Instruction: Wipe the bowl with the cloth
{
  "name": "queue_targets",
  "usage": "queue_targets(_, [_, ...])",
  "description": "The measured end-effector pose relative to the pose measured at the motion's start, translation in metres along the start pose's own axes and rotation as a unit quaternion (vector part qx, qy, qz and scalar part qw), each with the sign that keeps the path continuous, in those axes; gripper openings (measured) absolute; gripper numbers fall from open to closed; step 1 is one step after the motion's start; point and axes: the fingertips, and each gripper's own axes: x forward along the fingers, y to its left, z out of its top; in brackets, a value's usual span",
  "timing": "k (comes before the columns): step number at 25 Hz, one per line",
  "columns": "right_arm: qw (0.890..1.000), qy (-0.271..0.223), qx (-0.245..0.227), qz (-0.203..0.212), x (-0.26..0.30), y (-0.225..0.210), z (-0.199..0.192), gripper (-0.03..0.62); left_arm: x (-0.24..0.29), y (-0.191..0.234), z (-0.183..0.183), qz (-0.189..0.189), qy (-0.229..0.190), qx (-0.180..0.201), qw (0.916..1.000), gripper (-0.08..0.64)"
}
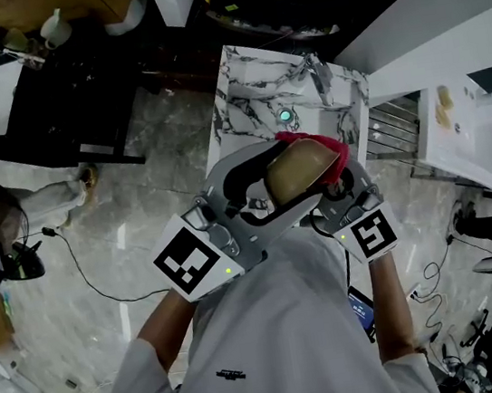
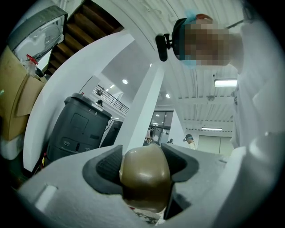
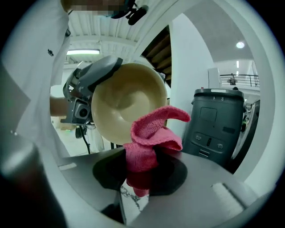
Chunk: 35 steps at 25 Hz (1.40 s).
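Tan bowl (image 1: 302, 172) clamped in left tongs (image 2: 143, 164) | pink cloth (image 3: 149, 142) pinched in right tongs (image 3: 142, 171)

Left tool (image 1: 263, 201), raised before the chest, has its jaws clamped on the bowl (image 1: 302, 170) rim. Right tool (image 1: 337, 188) sits close beside it, jaws pinching the cloth (image 1: 326, 144).

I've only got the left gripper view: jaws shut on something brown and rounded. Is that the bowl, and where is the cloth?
Observer: Yes, the left gripper holds the bowl by its rim, lifted above the marble table.
Operator: And the cloth?
Observer: The pink cloth is clamped in the right gripper, facing the bowl's open inside.
Operator: Touching yet?
Observer: In the head view it overlaps the bowl's far edge; contact I can't confirm.
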Motion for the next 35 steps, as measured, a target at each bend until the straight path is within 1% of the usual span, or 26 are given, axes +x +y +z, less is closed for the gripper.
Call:
queue_targets(3, [0.999,-0.016,0.036,0.007,0.001,0.007,-0.001,0.101,0.004,-0.003,0.003,0.001,-0.006,0.011,0.9999,0.276])
queue_targets(7, [0.997,-0.029,0.066,0.016,0.001,0.016,-0.001,0.101,0.008,-0.006,0.001,0.002,-0.006,0.018,0.9998,0.276])
queue_targets(11, [0.995,-0.036,0.094,0.017,-0.002,0.020,-0.004,0.101,0.012,-0.008,0.001,0.006,-0.019,0.023,0.9996,0.276])
queue_targets(15, [0.990,-0.053,0.127,0.020,-0.006,0.025,-0.002,0.101,0.014,-0.012,0.000,0.013,-0.026,0.024,0.9993,0.276])
queue_targets(18, [0.987,-0.062,0.146,0.027,-0.007,0.030,0.000,0.101,0.017,-0.015,0.001,0.022,-0.037,0.034,0.9985,0.276])
queue_targets(20, [0.985,-0.067,0.154,0.033,-0.008,0.035,0.001,0.101,0.018,-0.018,0.000,0.025,-0.036,0.041,0.9982,0.276])
queue_targets(22, [0.984,-0.069,0.158,0.037,-0.010,0.039,0.002,0.101,0.018,-0.019,-0.004,0.026,-0.030,0.042,0.9983,0.276])
queue_targets(27, [0.985,-0.059,0.153,0.047,-0.011,0.051,-0.003,0.101,0.021,-0.012,-0.010,0.040,-0.019,0.031,0.9985,0.276])
queue_targets(31, [0.987,-0.063,0.133,0.065,-0.010,0.067,-0.001,0.101,0.023,-0.011,-0.018,0.043,-0.008,0.035,0.9985,0.276])
queue_targets(35, [0.988,-0.063,0.110,0.084,-0.009,0.082,0.004,0.100,0.023,-0.004,-0.028,0.050,0.008,0.028,0.9983,0.276])
